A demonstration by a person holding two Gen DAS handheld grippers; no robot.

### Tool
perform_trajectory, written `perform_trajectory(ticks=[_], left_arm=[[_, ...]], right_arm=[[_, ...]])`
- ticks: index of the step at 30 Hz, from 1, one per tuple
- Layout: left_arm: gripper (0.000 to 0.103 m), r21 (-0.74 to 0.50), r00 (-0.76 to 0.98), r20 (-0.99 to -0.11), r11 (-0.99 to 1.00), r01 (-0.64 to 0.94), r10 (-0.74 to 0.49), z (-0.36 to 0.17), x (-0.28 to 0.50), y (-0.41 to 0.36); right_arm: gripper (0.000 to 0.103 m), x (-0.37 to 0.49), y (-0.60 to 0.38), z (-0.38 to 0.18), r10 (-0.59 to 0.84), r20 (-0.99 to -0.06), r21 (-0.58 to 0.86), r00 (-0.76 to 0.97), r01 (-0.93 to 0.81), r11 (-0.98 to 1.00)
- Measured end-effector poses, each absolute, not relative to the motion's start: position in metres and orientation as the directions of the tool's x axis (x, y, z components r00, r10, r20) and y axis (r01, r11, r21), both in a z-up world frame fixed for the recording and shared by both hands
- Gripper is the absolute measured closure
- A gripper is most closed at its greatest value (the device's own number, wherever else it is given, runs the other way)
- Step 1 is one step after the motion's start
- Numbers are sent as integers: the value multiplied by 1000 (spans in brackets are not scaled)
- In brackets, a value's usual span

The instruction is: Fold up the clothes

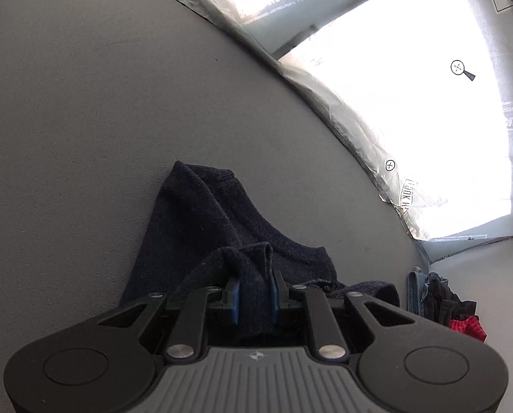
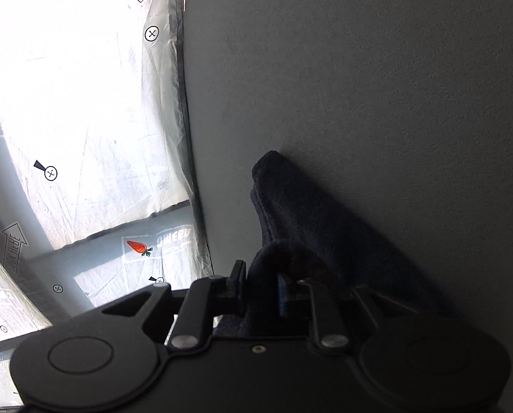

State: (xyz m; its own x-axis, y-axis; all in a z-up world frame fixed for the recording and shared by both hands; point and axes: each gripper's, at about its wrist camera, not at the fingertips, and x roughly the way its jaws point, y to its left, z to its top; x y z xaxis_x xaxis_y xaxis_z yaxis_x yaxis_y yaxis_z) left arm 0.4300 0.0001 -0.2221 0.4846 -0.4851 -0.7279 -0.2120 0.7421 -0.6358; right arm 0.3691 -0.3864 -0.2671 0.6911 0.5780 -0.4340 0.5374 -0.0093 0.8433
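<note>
We hold the left gripper [image 1: 254,296] clamped on a bunched fold of the dark navy knit garment [image 1: 218,227], whose far end trails out across the grey table [image 1: 84,120]. The right gripper [image 2: 261,292] likewise pinches a thick fold of the same garment [image 2: 290,203] between its pads, the cloth lying on the table's grey surface [image 2: 376,86]. At the right of the left wrist view, a small pile of clothes [image 1: 445,306] lies near the printed plastic sheet [image 1: 376,158].
</note>
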Motion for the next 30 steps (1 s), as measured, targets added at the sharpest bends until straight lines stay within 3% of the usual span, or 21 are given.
perform_trajectory(ticks=[5, 7, 9, 10, 15, 20, 26, 29, 30], left_arm=[[80, -600, 514, -725, 787, -144, -458, -212, 429, 1], [74, -578, 551, -721, 803, -143, -421, -205, 424, 4], [53, -533, 618, -704, 835, -135, -349, -191, 419, 11], [49, -510, 651, -691, 850, -129, -316, -183, 417, 15], [47, -434, 686, -671, 899, -58, -280, -168, 415, 22], [39, -319, 631, -730, 947, 27, -264, -184, 418, 1], [26, -265, 592, -744, 950, 165, -310, -205, 435, -25], [26, -254, 569, -755, 946, 201, -324, -217, 449, -32], [32, -270, 567, -750, 940, 209, -341, -220, 453, -32]], right_arm=[[72, 384, -385, -249, 595, -455, 865, 663, 487, 120], [65, 381, -384, -243, 584, -453, 874, 673, 465, 142], [60, 377, -385, -236, 554, -457, 879, 696, 448, 163], [60, 374, -389, -230, 537, -456, 884, 710, 430, 183], [59, 373, -392, -197, 469, -494, 859, 732, 329, 391], [50, 381, -366, -167, 347, -632, 640, 693, 215, 737], [43, 397, -333, -172, 292, -708, 431, 643, 65, 900], [36, 412, -319, -184, 258, -749, 323, 610, -4, 946], [38, 417, -316, -189, 250, -764, 301, 595, -13, 953]])
